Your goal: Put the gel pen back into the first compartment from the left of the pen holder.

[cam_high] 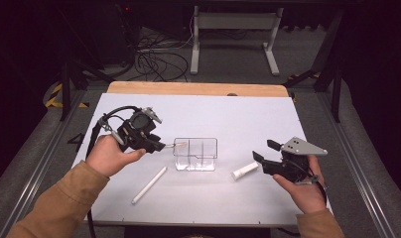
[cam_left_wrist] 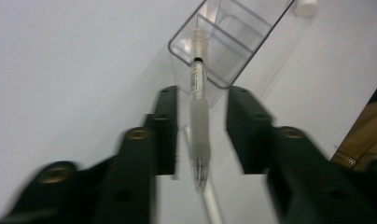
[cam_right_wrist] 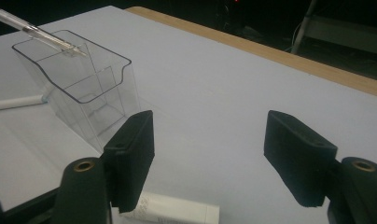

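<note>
Jaws of the left gripper (cam_left_wrist: 200,135) stood spread on either side of a translucent pen (cam_left_wrist: 198,121), their pads clear of its barrel, so the pen looked let go rather than pinched. It leaned with its far end inside the left compartment of a clear plastic organizer (cam_high: 195,154) and its near, pointed end poking back between the jaws; the tilt suggests it was aimed into that slot so it could slide down and stand against the wall. In the high view the left gripper (cam_high: 139,133) hovered just left of the organizer, held by the person's left hand (cam_high: 109,156). A small printed label ran along the pen's barrel, too blurred to read. On the tabletop (cam_high: 238,119), near the organizer and to its left, lay a long white pen (cam_high: 149,185), probably waiting its turn. To the right, the right gripper (cam_high: 264,151) was held well apart from the organizer with its jaws spread and nothing between them, idle above a short white marker (cam_high: 245,170) that lay just in front of it, likely the next thing for that side. Faint grey print showed on the marker's body in the right gripper view (cam_right_wrist: 170,211), but no word could be made out.
</note>
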